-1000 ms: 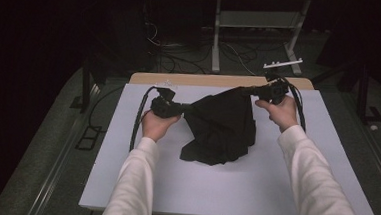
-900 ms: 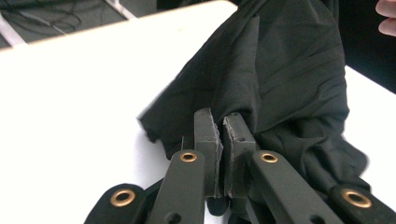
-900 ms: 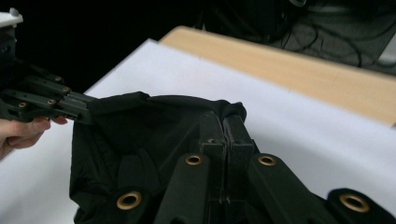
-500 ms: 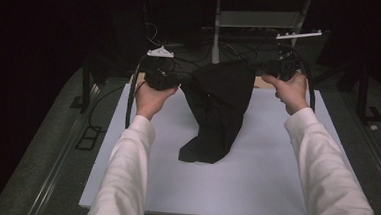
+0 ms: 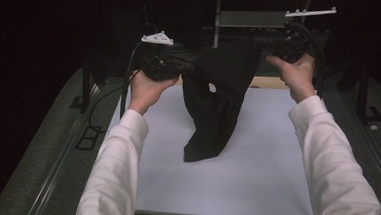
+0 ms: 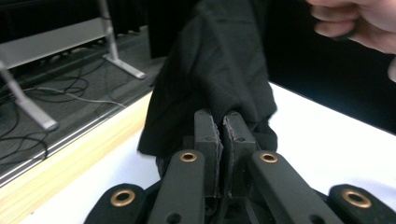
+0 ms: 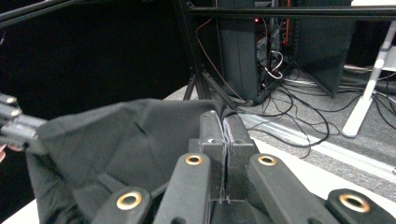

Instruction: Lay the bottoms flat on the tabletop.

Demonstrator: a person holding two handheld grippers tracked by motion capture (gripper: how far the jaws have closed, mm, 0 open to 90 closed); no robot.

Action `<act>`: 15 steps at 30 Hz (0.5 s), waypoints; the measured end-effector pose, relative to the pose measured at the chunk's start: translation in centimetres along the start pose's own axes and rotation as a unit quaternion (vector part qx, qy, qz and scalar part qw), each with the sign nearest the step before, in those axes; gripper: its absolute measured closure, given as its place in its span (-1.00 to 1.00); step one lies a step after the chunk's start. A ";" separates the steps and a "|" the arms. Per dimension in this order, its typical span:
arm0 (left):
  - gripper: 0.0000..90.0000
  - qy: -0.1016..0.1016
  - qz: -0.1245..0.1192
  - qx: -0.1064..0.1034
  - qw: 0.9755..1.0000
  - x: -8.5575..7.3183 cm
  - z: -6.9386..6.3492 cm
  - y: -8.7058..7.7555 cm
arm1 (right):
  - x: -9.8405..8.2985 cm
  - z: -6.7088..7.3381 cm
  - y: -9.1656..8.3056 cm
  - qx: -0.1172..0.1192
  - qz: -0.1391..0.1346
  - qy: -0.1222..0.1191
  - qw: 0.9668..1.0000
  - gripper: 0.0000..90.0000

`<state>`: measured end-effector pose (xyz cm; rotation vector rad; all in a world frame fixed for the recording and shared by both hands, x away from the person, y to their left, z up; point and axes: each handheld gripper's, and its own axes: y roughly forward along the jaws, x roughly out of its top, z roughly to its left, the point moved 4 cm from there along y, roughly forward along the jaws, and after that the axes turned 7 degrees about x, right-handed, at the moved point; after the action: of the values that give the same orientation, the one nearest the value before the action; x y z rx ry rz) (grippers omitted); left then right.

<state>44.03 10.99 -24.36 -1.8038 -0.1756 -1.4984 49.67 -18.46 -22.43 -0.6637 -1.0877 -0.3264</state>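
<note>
no readable text, labels, brands or numbers anywhere

Dim room, white table [image 5: 253,191], grey floor [image 7: 327,116], perhaps carpeted, tangled cables [image 7: 285,100]

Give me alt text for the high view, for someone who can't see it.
A person in white sleeves holds a black cloth up over a white table, the left gripper and right gripper each shut on a top corner. The cloth hangs in folds, its lower end close to the tabletop.
</note>
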 end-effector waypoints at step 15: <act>0.90 0.024 0.008 -0.142 0.989 -3.3 -9.6 0.5 | 0.4 4.8 0.7 0.048 0.011 -0.048 0.998 0.95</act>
<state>35.80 5.77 -27.41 -1.9827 0.0807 -1.6192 46.85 -14.81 -20.88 -0.6100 -1.1795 -0.2229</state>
